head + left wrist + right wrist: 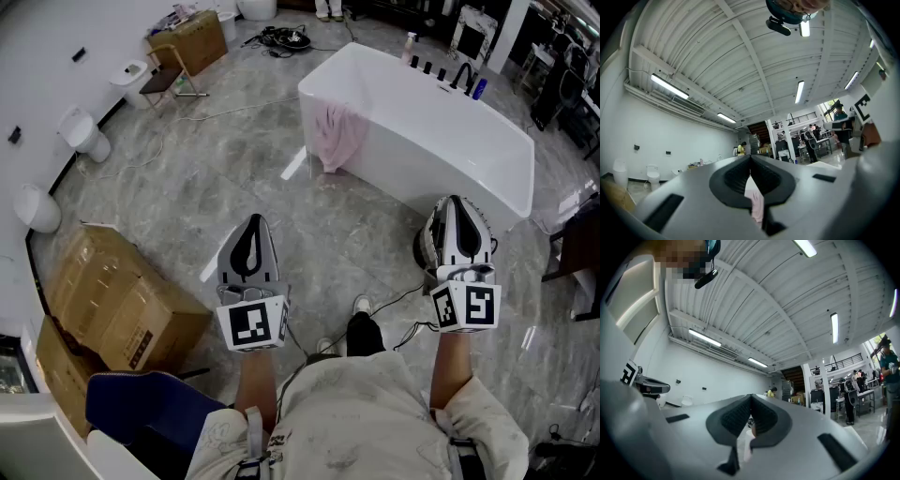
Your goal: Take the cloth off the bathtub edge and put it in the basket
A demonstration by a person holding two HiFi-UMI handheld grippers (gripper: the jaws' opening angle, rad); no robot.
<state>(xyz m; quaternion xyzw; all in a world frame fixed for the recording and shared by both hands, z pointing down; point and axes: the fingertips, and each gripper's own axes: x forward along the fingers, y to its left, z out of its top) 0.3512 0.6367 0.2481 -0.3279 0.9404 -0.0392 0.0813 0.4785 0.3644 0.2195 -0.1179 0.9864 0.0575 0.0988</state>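
Note:
A pink cloth [337, 134] hangs over the left end of the white bathtub [441, 141], far ahead of both grippers. My left gripper [253, 219] is held out over the grey floor, shut with nothing in it. My right gripper [456, 200] is level with it, in front of the tub's near wall, shut and empty too. In the left gripper view the jaws [751, 158] meet at the tips, and the pink cloth [756, 202] shows far off through the gap below them. The right gripper view shows the jaws of my right gripper [751, 398] closed the same way.
Cardboard boxes [117, 300] lie at the left, and a dark blue object [141, 403] sits by my left side. Toilets [84, 133] line the left wall. Bottles [439, 69] stand on the tub's far rim. Cables [281, 37] lie on the floor beyond.

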